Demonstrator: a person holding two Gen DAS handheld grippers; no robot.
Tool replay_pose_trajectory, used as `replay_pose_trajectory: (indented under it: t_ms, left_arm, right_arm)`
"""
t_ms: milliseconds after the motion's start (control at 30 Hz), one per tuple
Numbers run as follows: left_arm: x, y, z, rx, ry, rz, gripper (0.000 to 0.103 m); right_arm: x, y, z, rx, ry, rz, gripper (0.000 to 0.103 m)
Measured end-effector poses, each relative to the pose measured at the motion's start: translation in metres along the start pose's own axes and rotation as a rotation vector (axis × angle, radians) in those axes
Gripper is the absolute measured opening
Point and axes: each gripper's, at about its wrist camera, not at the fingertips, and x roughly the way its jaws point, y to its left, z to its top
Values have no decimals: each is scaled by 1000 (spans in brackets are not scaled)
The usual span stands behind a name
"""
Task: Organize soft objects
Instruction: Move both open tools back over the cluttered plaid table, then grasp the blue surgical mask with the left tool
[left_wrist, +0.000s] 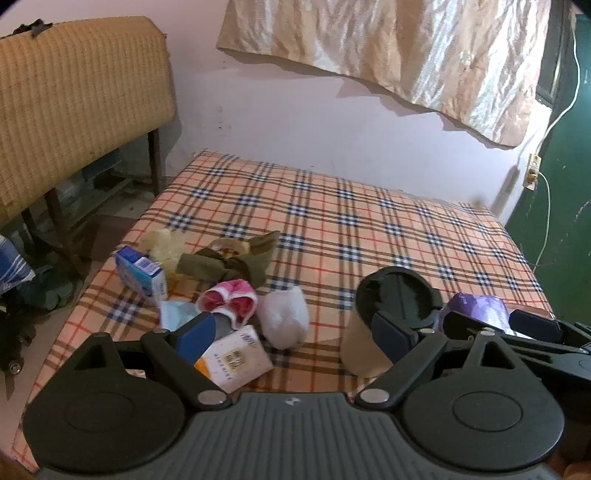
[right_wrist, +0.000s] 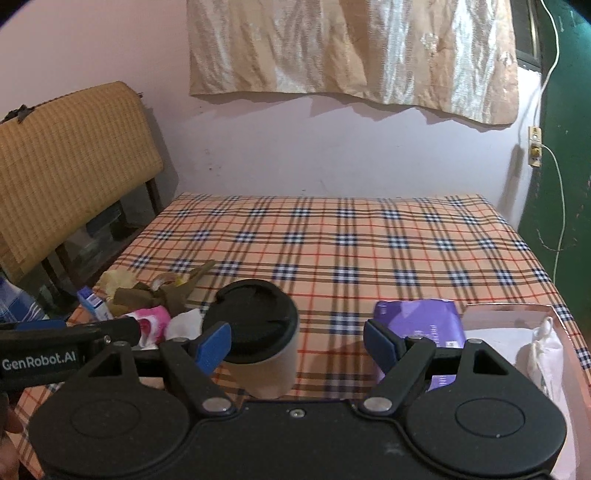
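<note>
Two grippers are in front of you, both with fingers spread wide and pinching nothing: your left gripper (left_wrist: 293, 338) hangs low over the near-left part of the bed (left_wrist: 332, 221), and your right gripper (right_wrist: 297, 341) over the near-middle. Just beyond your left fingers lies a white box (left_wrist: 236, 360), touching a white soft bundle (left_wrist: 284, 321) and a pair of pink baby shoes (left_wrist: 231, 302), with a light blue face mask (left_wrist: 177, 314) beside them. Between your two grippers stands a paper cup with a black lid (right_wrist: 258, 339), upright on the plaid bedsheet. To its right lies a purple packet (right_wrist: 419, 323), and beside that an open box (right_wrist: 517, 332) holding white cloth (right_wrist: 543, 350). Farther back on the left sit a blue-and-white carton (left_wrist: 140, 275), an olive-green cloth (left_wrist: 229, 262) draped around a tape roll (left_wrist: 225, 245), and a pale yellow soft item (left_wrist: 162, 243). Beyond the bed, a woven chair (left_wrist: 74, 103) stands left, and a crumpled tan cloth (right_wrist: 351, 51) hangs on the wall.
</note>
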Motion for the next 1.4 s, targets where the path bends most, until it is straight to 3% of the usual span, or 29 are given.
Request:
replay_pose_trajectory:
  t_ms: [667, 1067, 1400]
  left_arm:
    - [-14, 62, -6, -81, -14, 36, 94]
    - [-20, 103, -20, -111, -5, 17, 94]
    - [3, 130, -37, -147, 57, 43, 95]
  right_arm:
    - [6, 60, -9, -32, 21, 74, 93]
    - [12, 94, -24, -84, 28, 161, 93]
    - [11, 100, -36, -121, 17, 191, 93]
